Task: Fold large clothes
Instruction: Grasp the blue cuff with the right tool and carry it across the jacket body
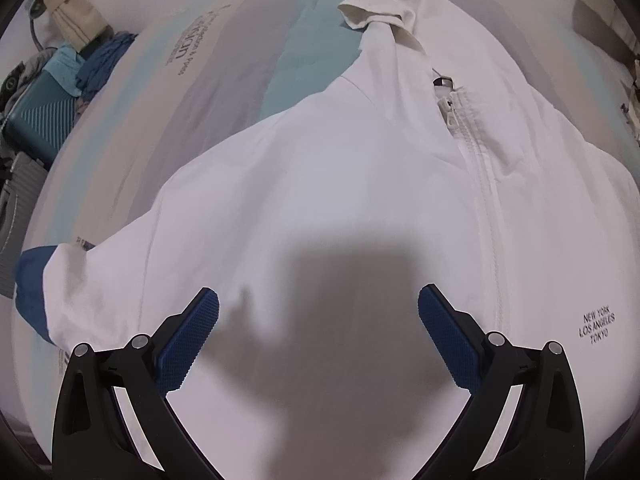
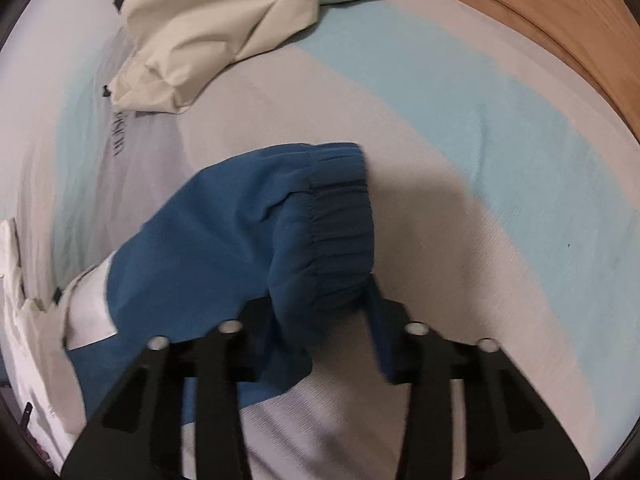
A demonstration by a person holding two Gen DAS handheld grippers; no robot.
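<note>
A white zip-up jacket (image 1: 320, 168) lies spread on the bed, its zipper (image 1: 476, 152) running down the right and small black lettering (image 1: 596, 328) near its edge. My left gripper (image 1: 318, 304) hovers just above the jacket's body. It is open, with nothing between the blue pads (image 1: 192, 340), and casts a shadow on the cloth. A blue sleeve end (image 1: 32, 276) shows at the far left. In the right wrist view the blue sleeve with its ribbed cuff (image 2: 336, 220) is bunched between the fingers of my right gripper (image 2: 320, 312), which is shut on it.
The bed has a grey and pale-blue striped sheet (image 2: 480, 140). A crumpled beige garment (image 2: 200, 32) lies at the top of the right wrist view, beside a wooden bed frame (image 2: 540, 12). A teal suitcase (image 1: 36, 120) and piled blue clothes (image 1: 104, 64) stand off the bed's left side.
</note>
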